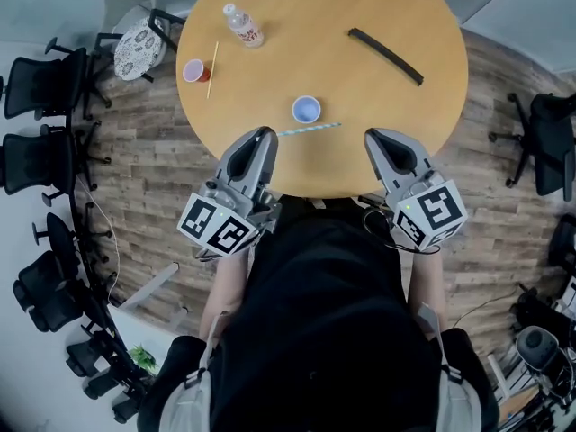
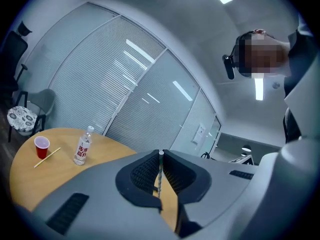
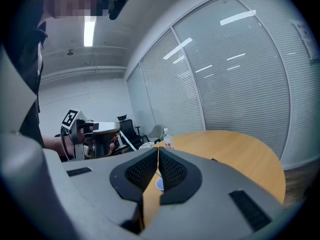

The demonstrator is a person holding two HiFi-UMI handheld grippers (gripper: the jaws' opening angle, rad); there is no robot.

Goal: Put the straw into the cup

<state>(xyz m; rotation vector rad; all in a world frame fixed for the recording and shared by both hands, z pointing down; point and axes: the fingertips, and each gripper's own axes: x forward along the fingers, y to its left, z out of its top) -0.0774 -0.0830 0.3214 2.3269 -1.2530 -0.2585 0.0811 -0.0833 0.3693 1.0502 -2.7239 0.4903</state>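
The left gripper (image 1: 265,134) is clenched on one end of the thin, pale blue striped straw (image 1: 310,129). The straw's free length runs out low over the tabletop just on my side of the small light-blue open-topped cup (image 1: 306,109). I cannot tell whether the far tip touches the wood. The right gripper (image 1: 371,136) is closed on nothing. It sits to the right of the cup and nearer me, well clear of it. I judge three hazards. First, the grip is at the straw's end, so the long free length may swing or pivot in the jaws as I tilt it upright, and the tip may then miss the rim. Second, the cup looks light and nothing braces it, so a sideways push from the tip could slide or topple it. Third, a firmer squeeze could flatten the straw. The surface is a round light-wood table (image 1: 315,61). Left of the cup and farther out stand a small red cup (image 1: 194,70) and a thin wooden stick (image 1: 213,68). Beyond these is a clear plastic water bottle (image 1: 244,26). A black curved strip (image 1: 385,56) lies to the far right of the cup. Black office chairs (image 1: 36,160) line the grey-brown plank floor (image 1: 144,205) well left of the cup. Glass partitions with blinds (image 2: 115,79) close off the room behind it.
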